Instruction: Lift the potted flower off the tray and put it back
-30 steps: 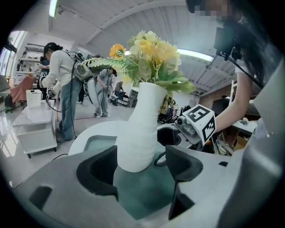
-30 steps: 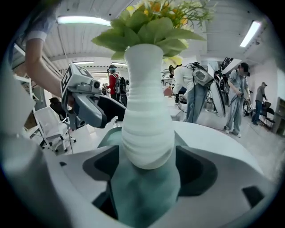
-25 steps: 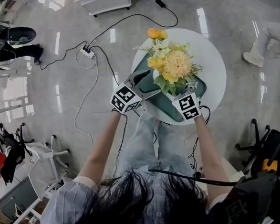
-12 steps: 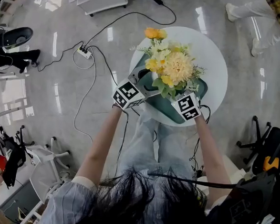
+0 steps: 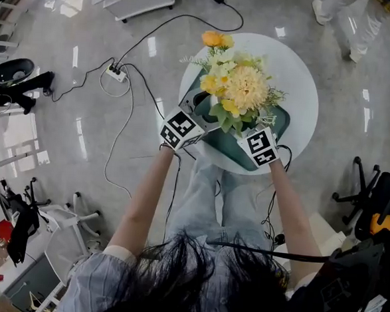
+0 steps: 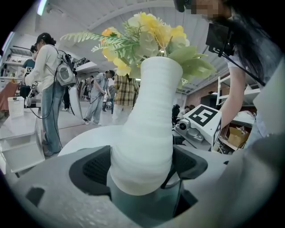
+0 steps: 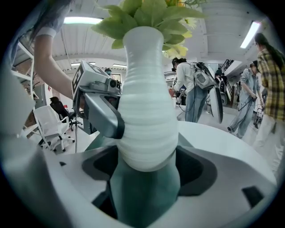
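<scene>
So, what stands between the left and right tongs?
The vase of flowers, on the tray: each gripper view shows it. The left tongs have just been opening their jaws around it; the right tongs flank it too.

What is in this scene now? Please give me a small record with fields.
object: white ribbed vase of yellow flowers, upright
support: dark green tray, on round white table
left gripper: jaws have just been opening, now wide, vase between them
right gripper: jaws around vase, grip unclear
lifted: no, vase stands on tray
</scene>
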Action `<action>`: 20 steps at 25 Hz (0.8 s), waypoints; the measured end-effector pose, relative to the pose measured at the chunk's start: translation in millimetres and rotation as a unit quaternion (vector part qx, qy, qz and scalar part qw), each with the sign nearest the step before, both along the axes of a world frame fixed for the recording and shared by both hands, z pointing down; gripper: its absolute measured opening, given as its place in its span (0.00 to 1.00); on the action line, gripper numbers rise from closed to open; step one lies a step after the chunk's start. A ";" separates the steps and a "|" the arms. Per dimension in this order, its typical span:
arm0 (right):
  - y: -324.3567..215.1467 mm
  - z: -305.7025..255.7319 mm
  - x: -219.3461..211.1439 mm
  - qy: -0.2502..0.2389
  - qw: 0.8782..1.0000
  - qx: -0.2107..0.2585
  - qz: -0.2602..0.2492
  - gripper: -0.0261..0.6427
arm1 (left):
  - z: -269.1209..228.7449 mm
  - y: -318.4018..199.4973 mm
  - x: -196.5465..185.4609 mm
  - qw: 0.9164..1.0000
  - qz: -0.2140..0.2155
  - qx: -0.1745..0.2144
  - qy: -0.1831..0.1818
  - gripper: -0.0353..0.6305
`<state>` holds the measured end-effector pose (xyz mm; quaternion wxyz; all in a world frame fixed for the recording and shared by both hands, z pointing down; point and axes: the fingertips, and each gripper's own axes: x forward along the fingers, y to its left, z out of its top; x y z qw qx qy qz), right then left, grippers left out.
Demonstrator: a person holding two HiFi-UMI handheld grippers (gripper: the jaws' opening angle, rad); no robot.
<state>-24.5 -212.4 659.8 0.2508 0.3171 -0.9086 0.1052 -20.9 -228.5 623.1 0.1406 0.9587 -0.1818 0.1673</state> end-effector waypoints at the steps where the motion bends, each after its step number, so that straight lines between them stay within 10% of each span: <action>1: 0.3 -0.2 0.6 0.002 1.000 0.000 0.001 0.61 | -0.5 0.3 0.2 1.000 0.001 0.002 0.000 0.68; 20: 6.0 -35.6 -0.9 0.007 1.000 -0.010 -0.002 0.61 | -37.5 5.0 -3.1 1.000 -0.009 0.014 0.012 0.68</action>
